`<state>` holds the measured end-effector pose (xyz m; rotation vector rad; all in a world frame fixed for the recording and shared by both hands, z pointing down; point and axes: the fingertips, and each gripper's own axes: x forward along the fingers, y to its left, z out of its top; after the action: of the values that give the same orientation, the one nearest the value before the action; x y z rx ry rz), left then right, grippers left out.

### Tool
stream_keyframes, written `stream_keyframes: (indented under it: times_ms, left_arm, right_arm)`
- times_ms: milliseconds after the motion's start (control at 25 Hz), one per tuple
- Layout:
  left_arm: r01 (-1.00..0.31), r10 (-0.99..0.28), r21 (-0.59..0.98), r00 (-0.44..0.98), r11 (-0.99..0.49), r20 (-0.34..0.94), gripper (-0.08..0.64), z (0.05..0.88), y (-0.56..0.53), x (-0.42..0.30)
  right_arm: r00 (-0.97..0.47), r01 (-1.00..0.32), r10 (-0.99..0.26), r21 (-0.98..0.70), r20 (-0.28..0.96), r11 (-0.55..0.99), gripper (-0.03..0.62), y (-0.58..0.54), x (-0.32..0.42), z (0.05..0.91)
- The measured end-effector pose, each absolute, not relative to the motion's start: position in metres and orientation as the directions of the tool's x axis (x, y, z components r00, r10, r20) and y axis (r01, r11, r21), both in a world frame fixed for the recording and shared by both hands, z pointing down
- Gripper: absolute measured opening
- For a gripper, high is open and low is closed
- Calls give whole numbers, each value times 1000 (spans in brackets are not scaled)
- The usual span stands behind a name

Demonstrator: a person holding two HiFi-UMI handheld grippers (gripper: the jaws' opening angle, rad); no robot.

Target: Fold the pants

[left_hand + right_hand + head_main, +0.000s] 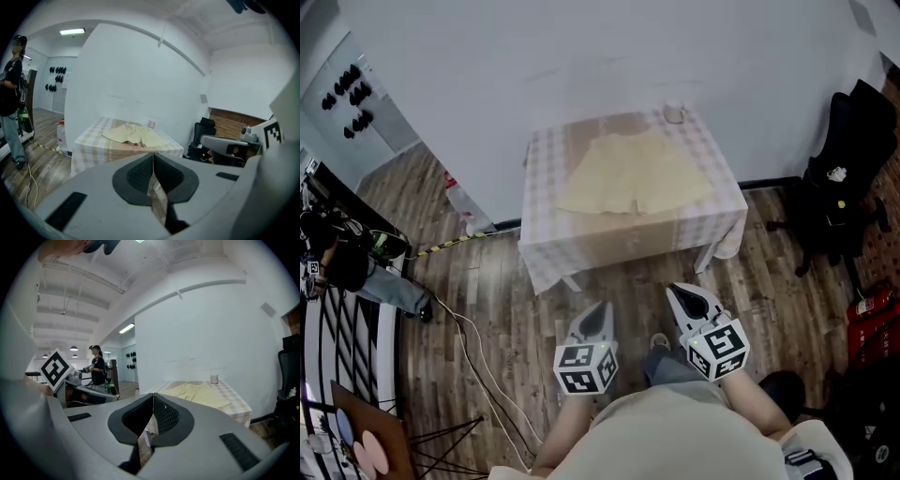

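At the left, the left gripper (601,307) hangs over the wood floor (487,291), its jaws pressed together on nothing. Ahead of both pairs of jaws, well apart from them, the pale yellow pants (636,175) lie spread flat on the checked table (546,225). Just beside, the right gripper (676,290) has its jaws likewise together and empty.

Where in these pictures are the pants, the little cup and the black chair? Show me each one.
pants (637,173), head view, middle of the spread cloth.
cup (675,113), head view, on its body.
black chair (865,127), head view, on its backrest.
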<state>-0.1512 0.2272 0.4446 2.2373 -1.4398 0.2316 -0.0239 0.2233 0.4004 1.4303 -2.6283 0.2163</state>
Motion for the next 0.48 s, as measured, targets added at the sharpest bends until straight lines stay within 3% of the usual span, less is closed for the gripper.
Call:
stream_keyframes:
  times_ms: [480]
  left_arm:
    - [-925, -858, 286, 348, -249, 378, 6, 436, 97, -124]
  right_arm:
    - [-604, -792, -770, -42, 205, 609, 0, 81, 12, 394]
